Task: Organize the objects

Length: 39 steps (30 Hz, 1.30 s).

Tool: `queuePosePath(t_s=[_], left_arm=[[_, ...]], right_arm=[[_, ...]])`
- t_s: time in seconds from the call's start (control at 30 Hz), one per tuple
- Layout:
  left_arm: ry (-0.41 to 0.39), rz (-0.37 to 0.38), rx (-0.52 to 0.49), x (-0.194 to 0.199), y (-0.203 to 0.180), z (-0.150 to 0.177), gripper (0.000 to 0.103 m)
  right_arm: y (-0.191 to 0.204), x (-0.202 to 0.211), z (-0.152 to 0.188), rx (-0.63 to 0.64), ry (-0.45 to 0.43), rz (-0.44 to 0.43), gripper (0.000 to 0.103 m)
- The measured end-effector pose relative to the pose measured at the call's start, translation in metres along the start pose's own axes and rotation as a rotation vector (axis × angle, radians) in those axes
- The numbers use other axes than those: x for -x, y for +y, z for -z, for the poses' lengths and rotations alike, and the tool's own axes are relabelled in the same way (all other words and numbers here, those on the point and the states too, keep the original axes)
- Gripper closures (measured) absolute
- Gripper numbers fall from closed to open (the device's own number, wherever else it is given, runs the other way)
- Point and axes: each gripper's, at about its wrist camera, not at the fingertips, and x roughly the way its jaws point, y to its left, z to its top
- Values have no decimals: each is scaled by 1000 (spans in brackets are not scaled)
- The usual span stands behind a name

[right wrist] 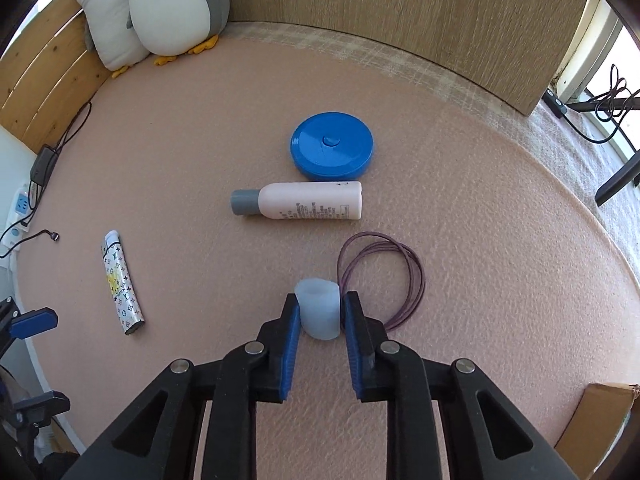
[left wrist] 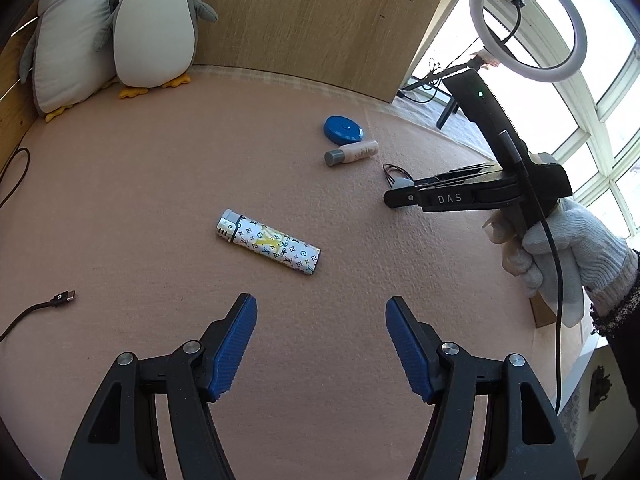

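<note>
Objects lie spread on our pink mat (right wrist: 480,240): from the left, a patterned lighter (right wrist: 121,284), then a pink bottle (right wrist: 308,201) just near of a blue round case (right wrist: 332,151). Our left gripper (left wrist: 321,344) hangs wide and empty. Our right gripper (right wrist: 320,314) pinches a small translucent cap (right wrist: 319,308), touching a coiled purple cord (right wrist: 384,276).

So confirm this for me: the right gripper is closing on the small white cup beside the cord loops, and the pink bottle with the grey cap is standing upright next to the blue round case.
One thing is wrong: the pink bottle lies on its side, not upright. The right wrist view shows it flat beside the blue round case. The rest holds: the right gripper has the small white cup between its pads, next to the cord loops.
</note>
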Motion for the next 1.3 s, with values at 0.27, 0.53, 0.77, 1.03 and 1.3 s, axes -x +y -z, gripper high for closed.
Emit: queuePosePath(t_s=[0.27, 0.53, 0.77, 1.03, 1.3], left_arm=[[12, 17, -21, -6, -11, 0, 33], [32, 31, -50, -14, -24, 6, 33], [56, 39, -79, -23, -39, 13, 33], [96, 67, -146, -39, -70, 18, 33], [126, 100, -238, -59, -108, 19, 33]], right_arm=[[15, 6, 37, 25, 11, -25, 87], [19, 16, 84, -7, 2, -81, 87], [19, 28, 129, -77, -23, -134, 87], [14, 38, 160, -107, -34, -111, 94], [-1, 51, 182, -204, -85, -163, 91]])
